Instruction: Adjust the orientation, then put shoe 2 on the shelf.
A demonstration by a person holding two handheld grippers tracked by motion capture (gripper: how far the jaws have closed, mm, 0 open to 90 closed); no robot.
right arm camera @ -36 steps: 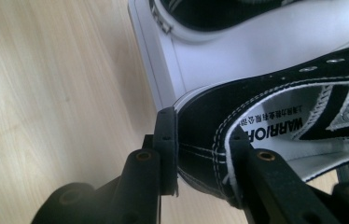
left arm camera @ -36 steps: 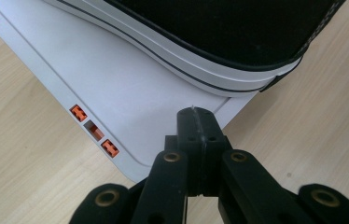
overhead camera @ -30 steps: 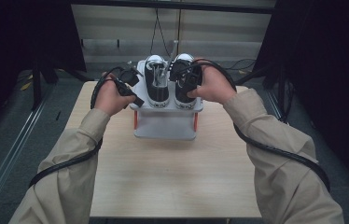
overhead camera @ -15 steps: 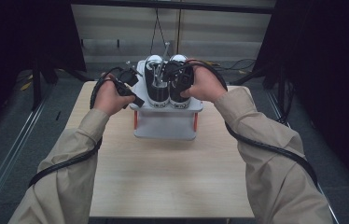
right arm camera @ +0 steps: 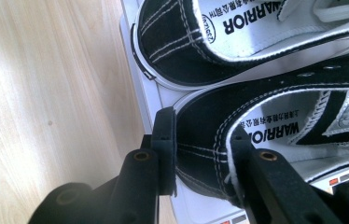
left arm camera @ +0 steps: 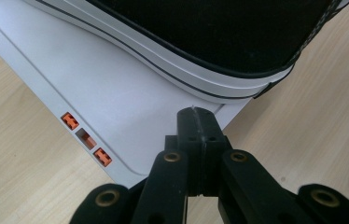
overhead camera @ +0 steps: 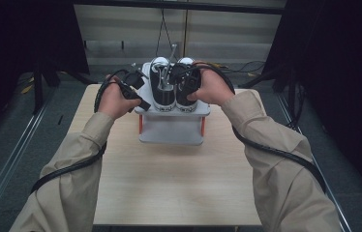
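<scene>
High view: two shoes sit on a white stand at the table's far middle; the right gripper is on the right shoe, the left gripper just left of the left shoe.

Left gripper view: jaws pressed together, empty, tips over the stand's edge, just below the shoe's sole.

Right gripper view: jaws clamp the shoe's heel collar, one inside, one outside.

Shoe toe beyond top edge

Pale wood-grain table, smooth and matt. Black canvas sneakers with white stitching, smooth white rubber soles and printed cloth insoles. Smooth matt grey plastic stand with orange inserts. Matt black plastic claw with brass-coloured rivets.
</scene>
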